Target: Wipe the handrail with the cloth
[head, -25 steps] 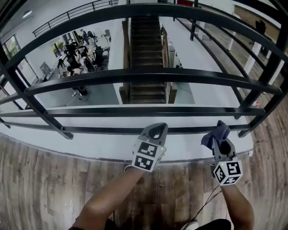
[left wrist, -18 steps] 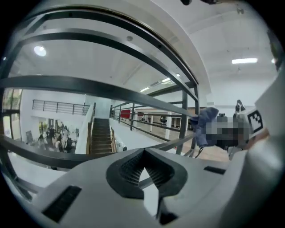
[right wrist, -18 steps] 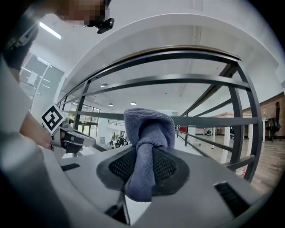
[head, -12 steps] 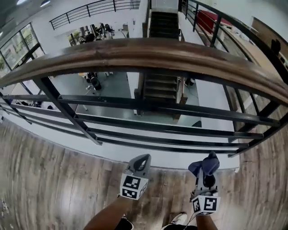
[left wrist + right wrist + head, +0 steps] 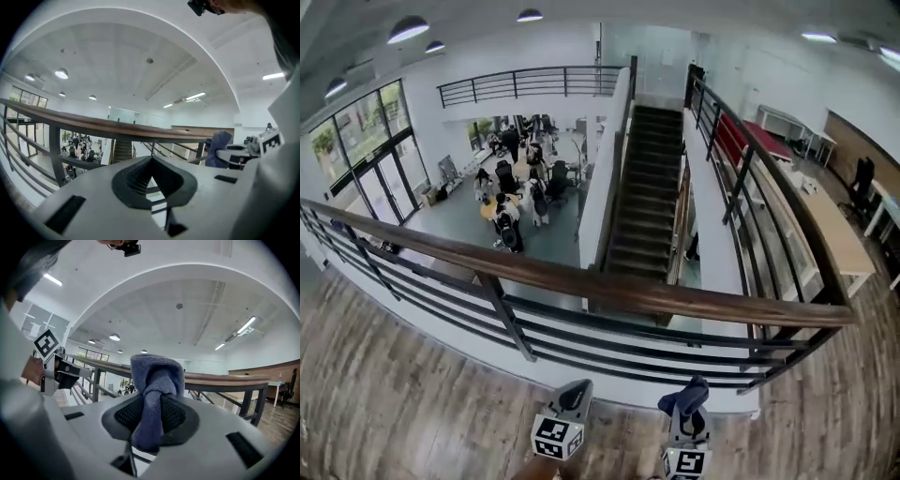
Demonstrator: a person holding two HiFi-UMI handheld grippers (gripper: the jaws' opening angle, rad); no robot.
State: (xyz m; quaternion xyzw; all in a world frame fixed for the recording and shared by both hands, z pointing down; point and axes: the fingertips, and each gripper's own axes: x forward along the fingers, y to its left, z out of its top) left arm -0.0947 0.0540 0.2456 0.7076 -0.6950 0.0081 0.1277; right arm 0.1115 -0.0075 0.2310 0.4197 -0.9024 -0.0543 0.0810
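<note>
The wooden handrail point(image 5: 581, 279) is seen running from left to right on top of dark metal bars point(image 5: 511, 328), on the far side of both grippers. The left gripper point(image 5: 575, 392) is held low over the wood floor point(image 5: 394, 394), near and apart from the handrail, and its fingers are closed tip to tip. Just to its right, the right gripper point(image 5: 691, 405) is held at the same height, its fingers clamped on a blue cloth point(image 5: 687, 394) that is bunched above the tips. The cloth is kept short of the handrail and does not touch it. Beyond the railing, a staircase point(image 5: 642, 187) and people point(image 5: 511, 202) on a lower level are seen.
</note>
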